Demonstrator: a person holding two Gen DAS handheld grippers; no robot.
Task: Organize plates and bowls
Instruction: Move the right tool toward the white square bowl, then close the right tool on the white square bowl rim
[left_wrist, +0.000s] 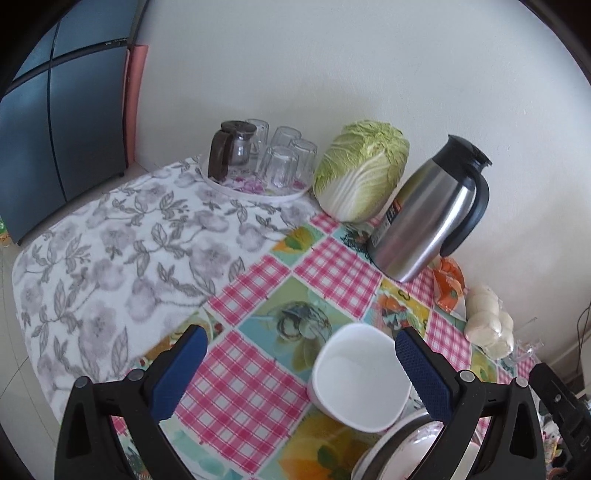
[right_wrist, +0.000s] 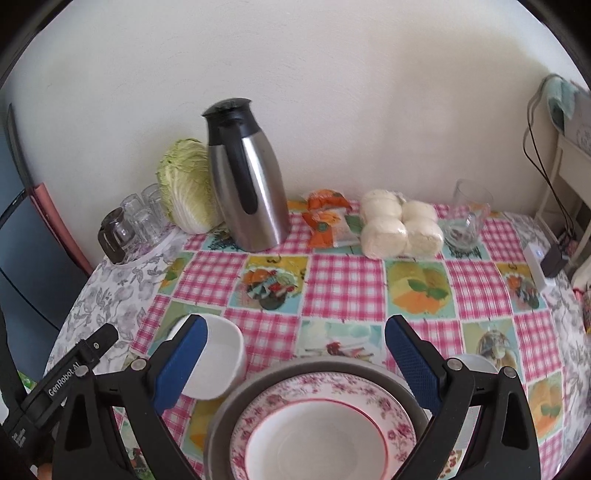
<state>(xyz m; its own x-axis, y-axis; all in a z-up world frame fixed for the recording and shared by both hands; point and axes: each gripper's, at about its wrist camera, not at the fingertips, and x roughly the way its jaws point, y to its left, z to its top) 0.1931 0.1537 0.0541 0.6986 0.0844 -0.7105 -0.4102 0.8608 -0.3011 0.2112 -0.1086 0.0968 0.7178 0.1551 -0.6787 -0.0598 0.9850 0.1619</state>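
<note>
Both grippers are released and hold nothing. The left gripper (left_wrist: 301, 360) hovers with its jaws spread wide; the white square bowl (left_wrist: 360, 376) sits on the table between and just ahead of its fingertips, nearer the right finger. The right gripper (right_wrist: 295, 350) is likewise spread, and the floral plate (right_wrist: 319, 432) lies between and below its fingers, stacked inside a grey plate (right_wrist: 236, 402). A second white bowl (right_wrist: 476, 363) shows only as a rim behind the right finger of that gripper.

Hazards, as judgement:
- The square bowl has smooth, thick walls. A pinch on one wall may slip or tip the bowl.
- The floral plate rests loosely in the grey plate. A lift by the rim may drag the lower plate or let the upper one slide.
- The two grippers work close together, with the left gripper body (right_wrist: 62, 380) just left of the right gripper. Simultaneous moves risk collision.

The surface is a table under a glossy checked oilcloth (right_wrist: 343, 280), partly overlaid by a grey floral cloth (left_wrist: 110, 258). Well ahead of the grippers, along the white wall, stand a steel thermal carafe (right_wrist: 245, 184), a napa cabbage (left_wrist: 360, 170), upturned glasses on a tray (left_wrist: 280, 162) and steamed buns (right_wrist: 400, 229).
</note>
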